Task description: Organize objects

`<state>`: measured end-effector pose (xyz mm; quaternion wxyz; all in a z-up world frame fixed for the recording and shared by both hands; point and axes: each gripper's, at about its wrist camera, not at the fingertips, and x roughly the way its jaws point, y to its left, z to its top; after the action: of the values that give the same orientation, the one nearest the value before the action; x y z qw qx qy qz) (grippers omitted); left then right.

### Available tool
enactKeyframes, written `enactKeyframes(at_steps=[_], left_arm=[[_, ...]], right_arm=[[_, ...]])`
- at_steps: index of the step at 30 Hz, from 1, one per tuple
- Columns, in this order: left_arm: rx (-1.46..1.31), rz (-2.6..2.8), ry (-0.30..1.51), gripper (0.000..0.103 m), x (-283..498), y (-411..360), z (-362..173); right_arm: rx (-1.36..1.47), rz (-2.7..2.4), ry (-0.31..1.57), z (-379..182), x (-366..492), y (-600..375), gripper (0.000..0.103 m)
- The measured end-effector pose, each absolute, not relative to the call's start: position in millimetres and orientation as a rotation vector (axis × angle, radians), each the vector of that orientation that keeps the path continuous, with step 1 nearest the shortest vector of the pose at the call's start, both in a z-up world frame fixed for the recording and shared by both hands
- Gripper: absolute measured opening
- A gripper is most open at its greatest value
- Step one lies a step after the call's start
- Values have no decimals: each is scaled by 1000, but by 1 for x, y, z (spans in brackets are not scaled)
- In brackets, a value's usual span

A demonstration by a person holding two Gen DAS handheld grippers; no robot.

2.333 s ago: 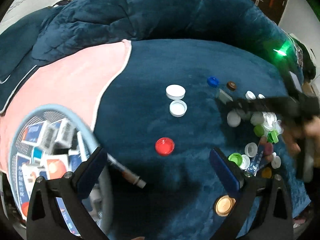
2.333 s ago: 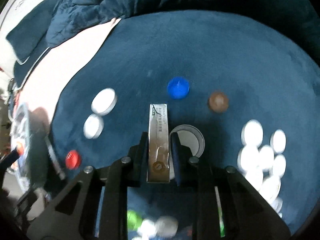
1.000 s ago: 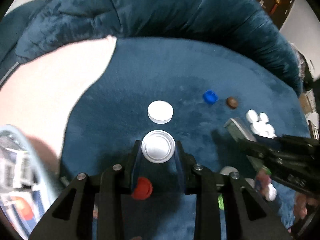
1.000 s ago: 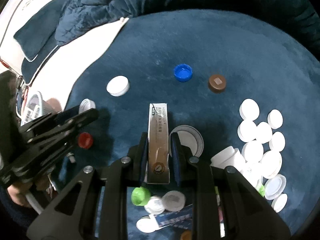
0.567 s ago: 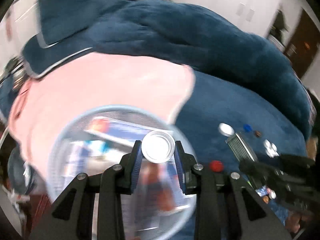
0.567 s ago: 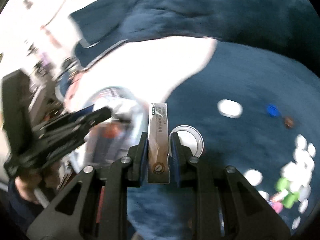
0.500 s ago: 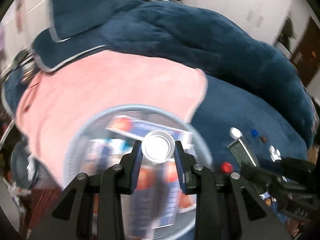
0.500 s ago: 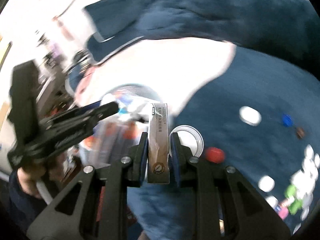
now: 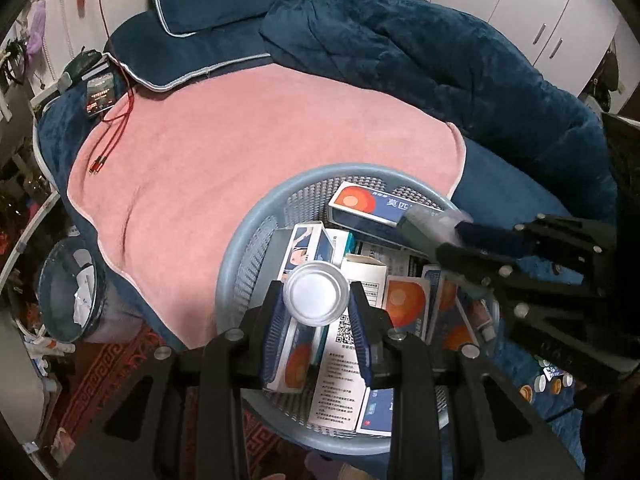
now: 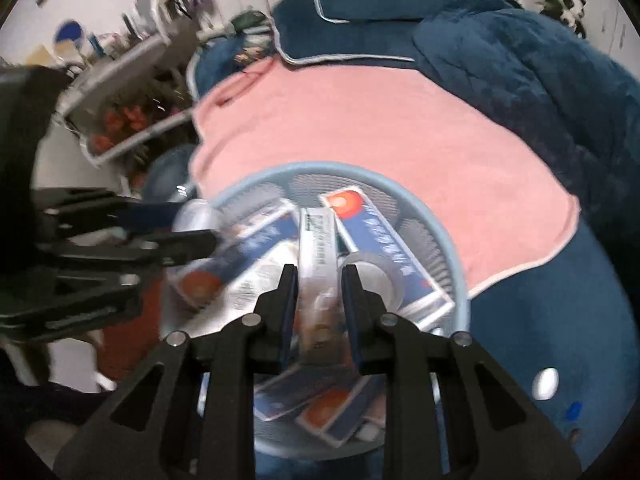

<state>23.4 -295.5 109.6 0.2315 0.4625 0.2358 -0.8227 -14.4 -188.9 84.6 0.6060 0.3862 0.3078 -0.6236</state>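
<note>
My left gripper (image 9: 316,298) is shut on a white bottle cap (image 9: 316,294) and holds it above a light blue mesh basket (image 9: 256,232) full of medicine boxes (image 9: 372,204). My right gripper (image 10: 318,280) is shut on a narrow brown-and-white box (image 10: 318,248) and holds it over the same basket (image 10: 448,236). The right gripper also shows in the left wrist view (image 9: 452,236), reaching in from the right; the left gripper shows in the right wrist view (image 10: 196,228) at the left.
The basket sits at the edge of a pink towel (image 9: 240,140) on a dark blue blanket (image 9: 440,60). A bin (image 9: 72,292) stands on the floor at the left. Loose caps (image 9: 548,384) lie on the blanket at the right. A red cable (image 9: 112,120) lies on the towel.
Both grippers have swung left from the blanket to over the basket. The left gripper closed on the white cap and lifted it; the right still holds the narrow box.
</note>
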Motion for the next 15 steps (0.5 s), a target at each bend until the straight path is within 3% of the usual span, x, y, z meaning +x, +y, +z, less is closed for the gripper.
enactKeyframes(at_steps=[3, 6, 7, 15], left_arm=[[1271, -2272, 664, 32, 22, -293, 107], [1279, -2280, 670, 32, 20, -288, 106], [1282, -2282, 672, 32, 20, -286, 105], [1347, -2259, 681, 32, 21, -276, 94]], right_arm=[[907, -1486, 638, 88, -30, -177, 28], [931, -1516, 531, 98, -48, -162, 65], [939, -1519, 490, 101, -53, -157, 69], [1010, -1582, 309, 117, -77, -133, 70]])
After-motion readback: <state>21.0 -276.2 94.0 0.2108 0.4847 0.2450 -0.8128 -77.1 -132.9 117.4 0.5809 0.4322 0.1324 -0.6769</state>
